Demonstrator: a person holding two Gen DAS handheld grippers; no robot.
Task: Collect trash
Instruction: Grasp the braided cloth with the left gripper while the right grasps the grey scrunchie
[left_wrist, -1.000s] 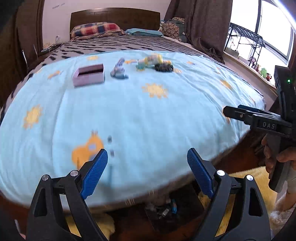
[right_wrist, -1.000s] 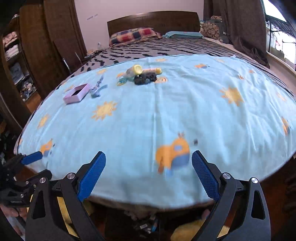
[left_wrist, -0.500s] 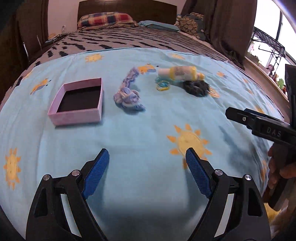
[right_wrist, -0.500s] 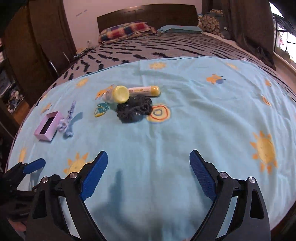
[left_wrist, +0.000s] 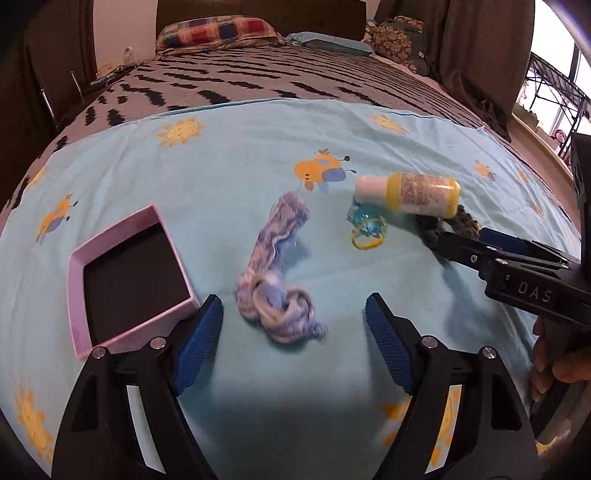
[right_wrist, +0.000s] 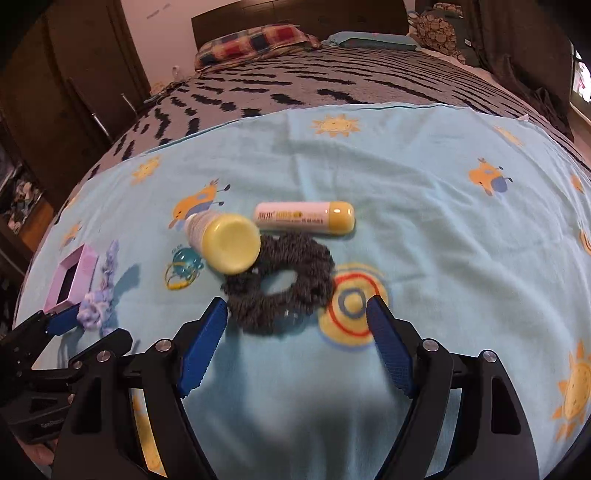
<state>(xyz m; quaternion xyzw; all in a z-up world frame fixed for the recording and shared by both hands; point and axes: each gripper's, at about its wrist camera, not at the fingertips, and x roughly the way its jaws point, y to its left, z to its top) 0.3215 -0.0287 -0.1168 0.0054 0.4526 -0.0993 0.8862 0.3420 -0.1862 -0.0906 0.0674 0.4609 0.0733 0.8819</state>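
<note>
Left gripper (left_wrist: 293, 332): we hold it tilted down over the light-blue sheet (left_wrist: 221, 177); its jaws stand apart and are closing, with the near end of the blue-and-white knitted cloth (left_wrist: 275, 266) lying between the blue pads but not pressed by them.

Right gripper (right_wrist: 295, 334): we hold it tilted down too; its jaws stand apart and are closing, and the near edge of the dark grey scrunchie (right_wrist: 284, 280) lies in the gap, untouched by the pads.

Knitted cloth: a crumpled strip on the sheet, just right of the pink box (left_wrist: 125, 273) in our left view, running away from us toward a printed cartoon figure.

Pink box: open, dark inside, flat on the sheet; its near corner sits just beside our left gripper's left finger.

Yellow bottle (right_wrist: 225, 242): lying on its side, its yellow base toward our right camera, resting over the far-left edge of the scrunchie.

White tube with yellow cap (right_wrist: 304, 218): lying on its side just beyond the scrunchie, cap pointing right in our right view.

Teal and yellow small thing (left_wrist: 365, 227): on the sheet between the cloth and the bottle; we cannot tell what it is.

Bed: the sheet is spread over a grey cover with black marks (right_wrist: 332, 81); a checked pillow (left_wrist: 218, 31) lies at the dark headboard.

Person: fingers (left_wrist: 557, 365) grip the right gripper's handle at the right edge of our left view.
</note>
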